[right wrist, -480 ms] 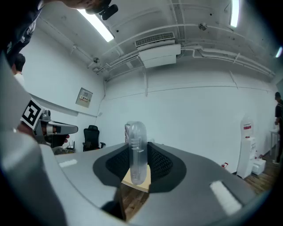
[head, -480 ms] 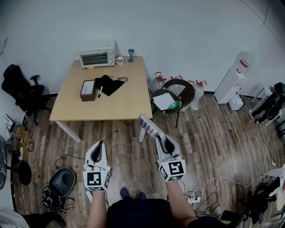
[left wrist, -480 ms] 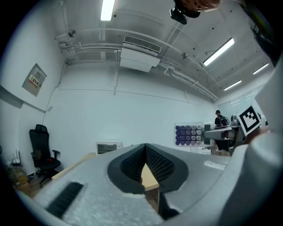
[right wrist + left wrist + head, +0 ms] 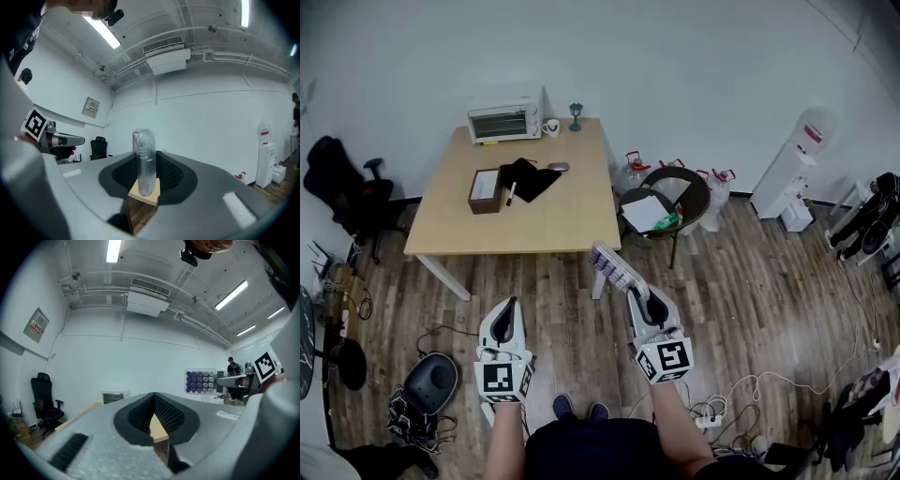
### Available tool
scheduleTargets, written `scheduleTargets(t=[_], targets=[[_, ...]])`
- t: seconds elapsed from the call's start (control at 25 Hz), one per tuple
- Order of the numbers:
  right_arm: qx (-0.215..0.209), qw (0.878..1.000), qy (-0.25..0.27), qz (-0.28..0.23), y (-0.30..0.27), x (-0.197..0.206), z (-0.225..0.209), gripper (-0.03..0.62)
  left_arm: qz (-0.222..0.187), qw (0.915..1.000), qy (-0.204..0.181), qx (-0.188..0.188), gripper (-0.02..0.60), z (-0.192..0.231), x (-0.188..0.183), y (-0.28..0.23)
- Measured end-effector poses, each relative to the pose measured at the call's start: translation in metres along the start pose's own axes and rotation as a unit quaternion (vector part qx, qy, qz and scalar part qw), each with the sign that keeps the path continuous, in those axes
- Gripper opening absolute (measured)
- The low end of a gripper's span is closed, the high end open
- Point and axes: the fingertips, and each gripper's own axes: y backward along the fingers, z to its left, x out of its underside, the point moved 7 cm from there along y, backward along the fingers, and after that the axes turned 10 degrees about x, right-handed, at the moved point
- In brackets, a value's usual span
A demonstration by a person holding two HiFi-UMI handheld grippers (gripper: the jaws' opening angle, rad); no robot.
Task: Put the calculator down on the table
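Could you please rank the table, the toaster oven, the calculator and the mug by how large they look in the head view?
Largest to smallest:
1. table
2. toaster oven
3. calculator, though it is nearer the camera, so this place is unsure
4. mug

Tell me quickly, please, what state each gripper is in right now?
Left gripper: closed, holding nothing.
Right gripper: closed on the calculator.

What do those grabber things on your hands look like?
Both are chunky white plastic: the left gripper and the right gripper. Each has black ribbed pads inside its fingers and a white cube with black square markers at the back. The person wears a dark top.
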Motion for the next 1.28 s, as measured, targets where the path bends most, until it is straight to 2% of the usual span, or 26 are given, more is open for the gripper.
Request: scheduleTargets(t=[0.32, 0.64, 0.8, 1.0, 1.12, 1.28], targets=[[0.013, 1.0, 0.002, 0.004, 0.001, 0.0, 0.003, 0.11, -0.002, 0.9998, -0.012, 0.012, -0.005, 0.003, 0.0, 0.002], [0.008, 1.0, 0.021, 0.003, -0.006, 0.002, 0.036, 0.11, -0.008, 0.9996, -0.002, 0.027, -0.003, 0.029, 0.006, 0.01], [0.01, 1.0, 0.03, 0.001, -0.008, 0.002, 0.048, 0.11, -0.016, 0.9992, 0.017, 0.033, -0.003, 0.043, 0.013, 0.013], [0.023, 0.999, 0.037, -0.001, -0.004, 0.001, 0.056, 0.11, -0.013, 0.9982, 0.011, 0.058, -0.003, 0.047, 0.015, 0.013], [0.028, 0.999, 0.038, 0.005, 0.0, 0.005, 0.06, 0.11, -0.008, 0.9968, 0.02, 0.077, -0.003, 0.047, 0.018, 0.012], [0.037, 0.999, 0.037, 0.009, 0.0, 0.005, 0.059, 0.11, -0.004, 0.9962, 0.016, 0.085, -0.003, 0.051, 0.019, 0.007]])
